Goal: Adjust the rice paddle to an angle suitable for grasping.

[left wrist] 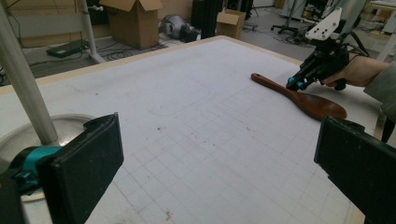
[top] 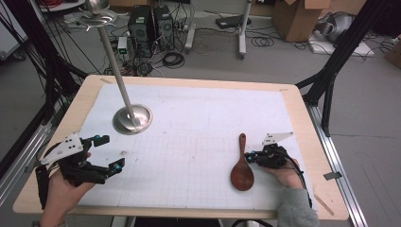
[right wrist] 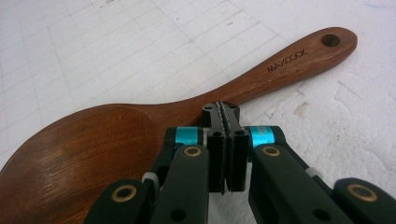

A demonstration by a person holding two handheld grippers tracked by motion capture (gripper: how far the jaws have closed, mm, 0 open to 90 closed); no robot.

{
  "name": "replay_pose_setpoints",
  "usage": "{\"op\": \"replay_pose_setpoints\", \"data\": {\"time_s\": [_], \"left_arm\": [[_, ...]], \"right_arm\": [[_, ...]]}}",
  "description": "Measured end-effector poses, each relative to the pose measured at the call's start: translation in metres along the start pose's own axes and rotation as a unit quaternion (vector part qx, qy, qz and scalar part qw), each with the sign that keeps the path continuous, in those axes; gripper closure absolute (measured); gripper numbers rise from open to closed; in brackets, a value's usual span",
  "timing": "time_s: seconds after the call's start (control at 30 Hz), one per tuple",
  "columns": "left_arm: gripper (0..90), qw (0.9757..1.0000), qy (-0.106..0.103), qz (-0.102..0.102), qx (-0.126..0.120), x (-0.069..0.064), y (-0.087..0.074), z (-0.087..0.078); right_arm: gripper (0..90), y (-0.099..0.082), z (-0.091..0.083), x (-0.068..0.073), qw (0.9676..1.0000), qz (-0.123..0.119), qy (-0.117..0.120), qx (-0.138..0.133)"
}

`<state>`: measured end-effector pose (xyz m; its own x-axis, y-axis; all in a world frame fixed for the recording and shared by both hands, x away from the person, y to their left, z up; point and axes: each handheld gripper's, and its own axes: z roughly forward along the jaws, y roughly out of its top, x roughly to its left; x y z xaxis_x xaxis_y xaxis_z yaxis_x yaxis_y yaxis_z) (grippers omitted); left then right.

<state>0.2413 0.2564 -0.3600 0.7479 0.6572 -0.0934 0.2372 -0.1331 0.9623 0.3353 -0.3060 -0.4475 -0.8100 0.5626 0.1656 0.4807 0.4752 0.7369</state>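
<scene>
Nearest the person, the left gripper point(top: 105, 152) is resting at the near left of the white gridded mat point(top: 189, 142), its two black jaws standing wide apart with nothing between them. On the near right, the right gripper point(top: 250, 157) is sitting with its jaws pressed together, pad to pad, their tips right at the neck of the dark brown wooden rice spoon point(top: 242, 165); whether they are touching the wood cannot be told. The spoon is lying flat on the mat with its bowl toward the person and its holed handle pointing away, nothing blocking it. Farther back on the left, a round steel base point(top: 133, 118) is carrying a slanted metal pole point(top: 113, 61), well apart from the spoon. Beyond the light wooden table point(top: 302, 118), cardboard boxes point(top: 295, 16), black computer towers point(top: 151, 23) and loose cables are lying on the grey floor.
</scene>
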Motion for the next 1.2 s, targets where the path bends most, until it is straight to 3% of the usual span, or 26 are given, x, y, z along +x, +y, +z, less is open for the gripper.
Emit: {"op": "replay_pose_setpoints", "data": {"time_s": [0.37,0.5,1.2], "left_arm": [[1.8,1.0,0.004,-0.007,0.004,0.002,-0.004,-0.003],[1.8,0.9999,0.006,-0.006,0.006,0.003,-0.006,-0.004],[1.8,0.9997,0.021,-0.009,0.008,0.003,-0.01,-0.018]], "right_arm": [[89.3,0.008,0.005,0.003,0.9999,0.001,-0.007,0.012],[89.3,0.013,0.01,0.005,0.9998,-0.011,-0.011,0.016],[89.3,0.029,0.029,0.011,0.9995,-0.023,0.002,0.019]]}}
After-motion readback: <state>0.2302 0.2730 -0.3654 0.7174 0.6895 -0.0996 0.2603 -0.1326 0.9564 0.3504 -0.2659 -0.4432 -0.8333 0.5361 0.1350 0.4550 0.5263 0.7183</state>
